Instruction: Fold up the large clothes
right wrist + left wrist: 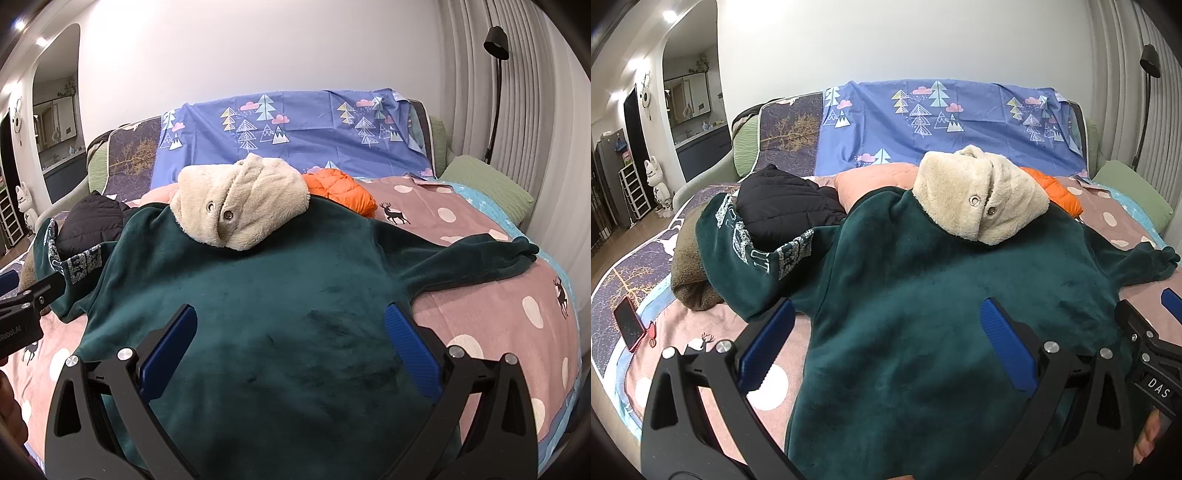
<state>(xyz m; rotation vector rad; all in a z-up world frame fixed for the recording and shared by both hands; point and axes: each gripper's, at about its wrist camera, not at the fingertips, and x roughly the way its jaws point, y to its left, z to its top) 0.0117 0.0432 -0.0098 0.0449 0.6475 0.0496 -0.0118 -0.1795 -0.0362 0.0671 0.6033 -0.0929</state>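
Nearest the cameras, the left gripper and right gripper are held wide apart, gripping nothing, above the green hooded jacket, presumably spread back-up on the pink bedspread for folding. Beyond, its left sleeve is draped over a black jacket. Its hem is cut off below the frame.

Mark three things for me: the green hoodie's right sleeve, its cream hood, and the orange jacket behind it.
right sleeve (pixel 480 258), right wrist view, mid-length of the sleeve stretched over the pink cover.
cream hood (pixel 240 206), right wrist view, fleece lining just above the snaps.
orange jacket (pixel 340 190), right wrist view, quilted top.
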